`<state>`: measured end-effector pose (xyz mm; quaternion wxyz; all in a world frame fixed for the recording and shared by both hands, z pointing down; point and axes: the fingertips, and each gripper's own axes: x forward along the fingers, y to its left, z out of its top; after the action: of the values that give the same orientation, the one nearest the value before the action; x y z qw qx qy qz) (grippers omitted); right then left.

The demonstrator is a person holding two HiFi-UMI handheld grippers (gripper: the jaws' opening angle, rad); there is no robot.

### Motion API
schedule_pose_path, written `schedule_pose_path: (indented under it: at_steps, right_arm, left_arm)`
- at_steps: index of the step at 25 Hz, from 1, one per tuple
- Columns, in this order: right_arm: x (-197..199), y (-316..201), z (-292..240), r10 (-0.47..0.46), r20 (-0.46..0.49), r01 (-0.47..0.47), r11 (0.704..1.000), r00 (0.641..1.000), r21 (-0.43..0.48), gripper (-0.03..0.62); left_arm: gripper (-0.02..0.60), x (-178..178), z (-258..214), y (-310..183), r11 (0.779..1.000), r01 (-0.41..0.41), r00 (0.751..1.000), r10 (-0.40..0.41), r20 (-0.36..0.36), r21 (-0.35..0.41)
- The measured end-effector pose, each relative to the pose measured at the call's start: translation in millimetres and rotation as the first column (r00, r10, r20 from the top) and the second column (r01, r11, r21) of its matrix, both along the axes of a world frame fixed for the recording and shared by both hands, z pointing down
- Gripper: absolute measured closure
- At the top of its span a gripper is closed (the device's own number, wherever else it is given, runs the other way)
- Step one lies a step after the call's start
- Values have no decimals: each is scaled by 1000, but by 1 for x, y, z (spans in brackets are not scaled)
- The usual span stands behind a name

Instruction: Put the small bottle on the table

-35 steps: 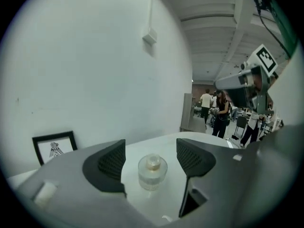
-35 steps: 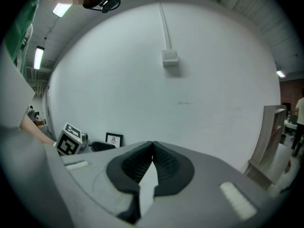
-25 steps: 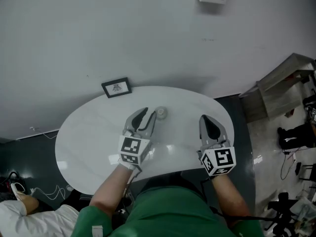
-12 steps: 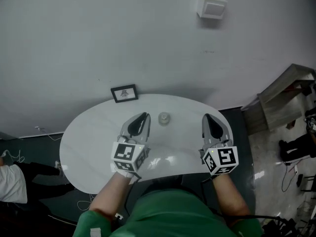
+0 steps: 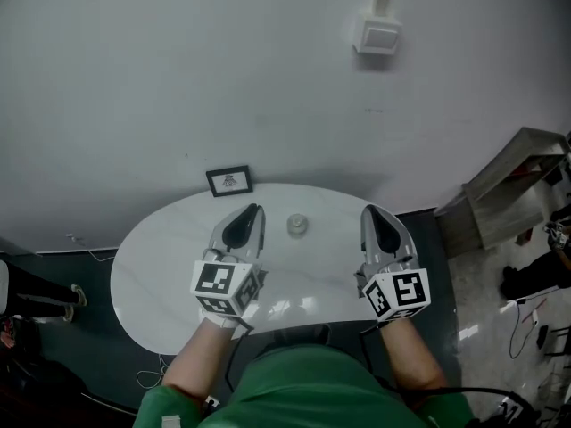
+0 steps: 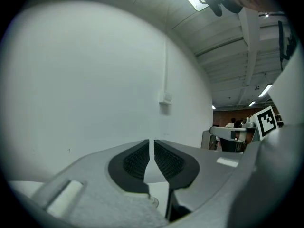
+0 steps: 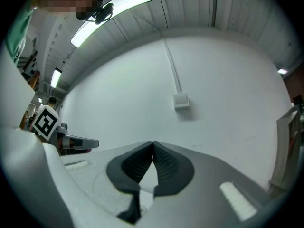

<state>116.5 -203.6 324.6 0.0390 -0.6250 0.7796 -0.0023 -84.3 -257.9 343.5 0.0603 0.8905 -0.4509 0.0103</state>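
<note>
The small bottle point(image 5: 297, 226) stands upright on the white oval table point(image 5: 178, 257), near its far edge and between the two grippers. My left gripper point(image 5: 253, 210) is a little to the bottle's left, apart from it, jaws shut and empty. In the left gripper view its pads point(image 6: 137, 159) nearly meet, with only the pale wall beyond them. My right gripper point(image 5: 368, 212) hovers over the table's right side, well clear of the bottle. Its jaws touch at the tips in the right gripper view point(image 7: 152, 146), with nothing between them.
A small black picture frame point(image 5: 229, 181) stands at the table's far edge, left of the bottle. A white box point(image 5: 378, 36) is mounted on the wall behind. A wooden shelf unit point(image 5: 508, 163) stands to the right, and cables lie on the floor.
The left gripper's jaws stood open next to the bottle a second ago. They have since shut, and the gripper has drawn back to the left, leaving the bottle standing alone.
</note>
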Motion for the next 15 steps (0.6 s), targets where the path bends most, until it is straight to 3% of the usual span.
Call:
schedule_pose_path:
  at_steps: [4,10,15]
  right_arm:
    - [-8,1,-11,-19,-12,20,1000,1000,21,599]
    - [-9,2,-17,-32,-8,32,999,999,27,599]
    - [-9,2,-19,-37,-13,37,999,999,30,599]
  left_arm:
    - [543,-5,-6,0,1000,19,1000,-20,-14,-17]
    - [543,-3,-21,2,993,37,997,-44,65,109]
    - [541,3,-23,4,992,23,997,-31,64,122]
